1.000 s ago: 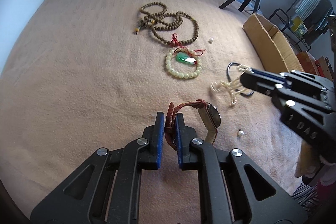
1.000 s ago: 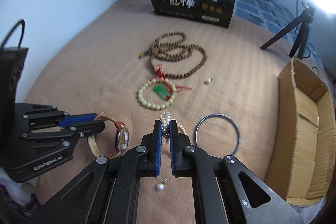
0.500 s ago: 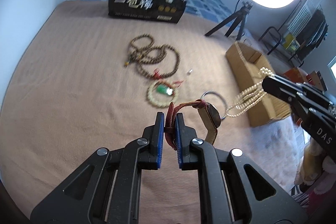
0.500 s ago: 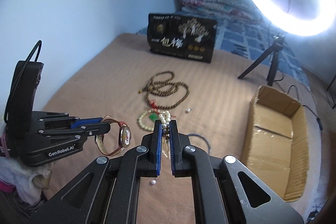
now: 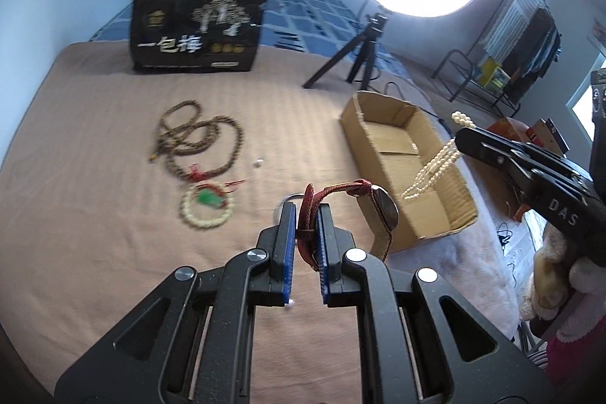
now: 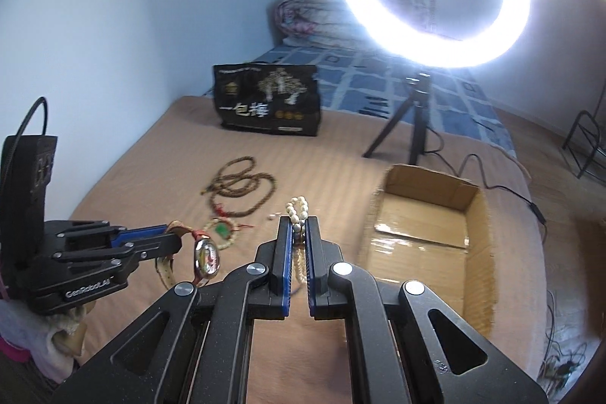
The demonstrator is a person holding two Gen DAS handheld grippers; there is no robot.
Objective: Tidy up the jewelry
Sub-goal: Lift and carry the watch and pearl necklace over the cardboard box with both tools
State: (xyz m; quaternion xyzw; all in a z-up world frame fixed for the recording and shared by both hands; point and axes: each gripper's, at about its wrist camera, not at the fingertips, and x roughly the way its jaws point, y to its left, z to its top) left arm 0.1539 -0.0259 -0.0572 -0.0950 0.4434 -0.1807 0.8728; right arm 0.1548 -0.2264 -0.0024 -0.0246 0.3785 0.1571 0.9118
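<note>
Left gripper [image 5: 303, 214] clamping watch [image 5: 382, 211] strap, jaws together. Right gripper [image 6: 298, 228] jaws pinching pearl necklace [image 6: 298, 207], strands dangling. Cardboard box [image 6: 424, 237] lying ahead-right on bed [image 5: 94, 214]; right gripper nearer. 2 pieces hanging airborne.

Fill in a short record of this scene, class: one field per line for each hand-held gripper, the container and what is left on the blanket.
left hand-held gripper: shut on watch strap, lifted
right hand-held gripper: shut on pearl strand, lifted
cardboard box: open, nothing visible inside
blanket: brown bead necklace, pale bead bracelet with green pendant
</note>
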